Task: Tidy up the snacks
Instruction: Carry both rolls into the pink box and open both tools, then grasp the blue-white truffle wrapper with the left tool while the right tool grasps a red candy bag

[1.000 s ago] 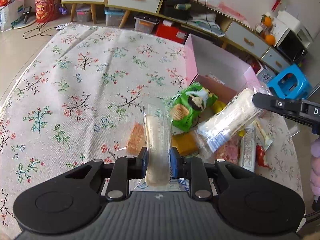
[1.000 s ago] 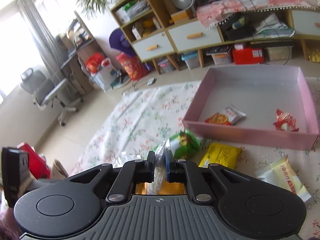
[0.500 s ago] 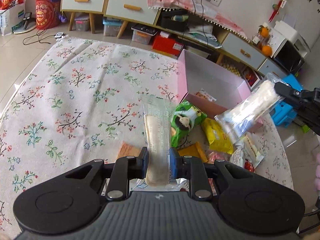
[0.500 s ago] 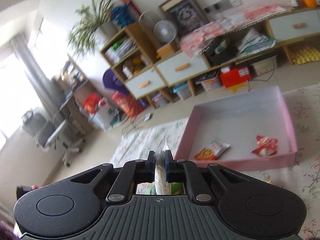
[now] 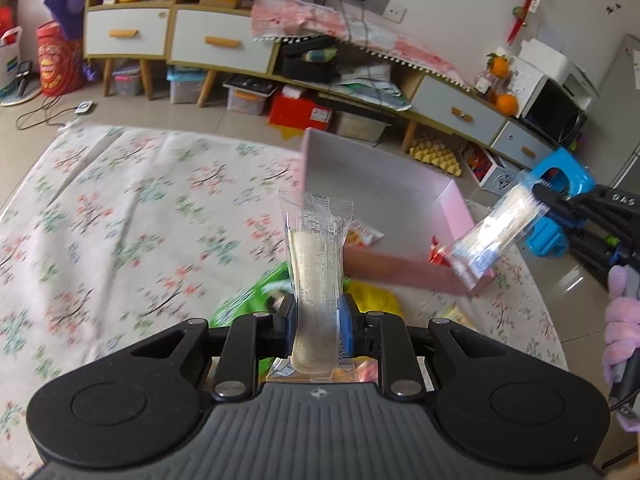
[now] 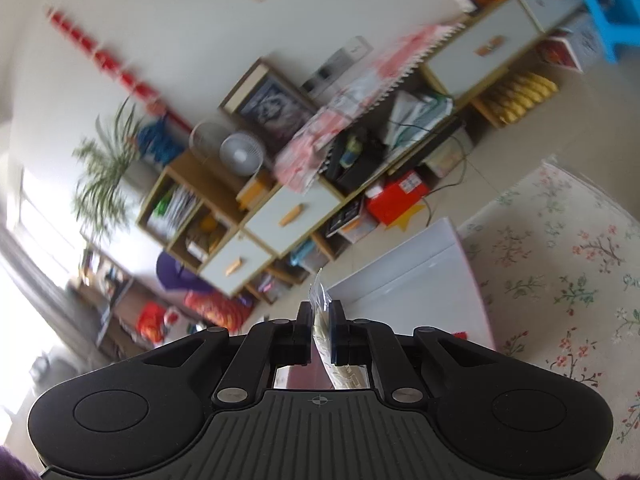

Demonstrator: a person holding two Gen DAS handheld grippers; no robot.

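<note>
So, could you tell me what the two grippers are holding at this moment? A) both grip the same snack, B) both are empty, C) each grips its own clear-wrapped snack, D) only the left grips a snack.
C: the left gripper clamps a clear-wrapped bar, and the right gripper holds a second clear packet near the pink box.

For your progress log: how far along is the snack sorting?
Done: two packets lie in the pink box. In hand: the left gripper and right gripper each hold a clear wrapped snack. Left: green bag and yellow packet on the cloth.
</note>
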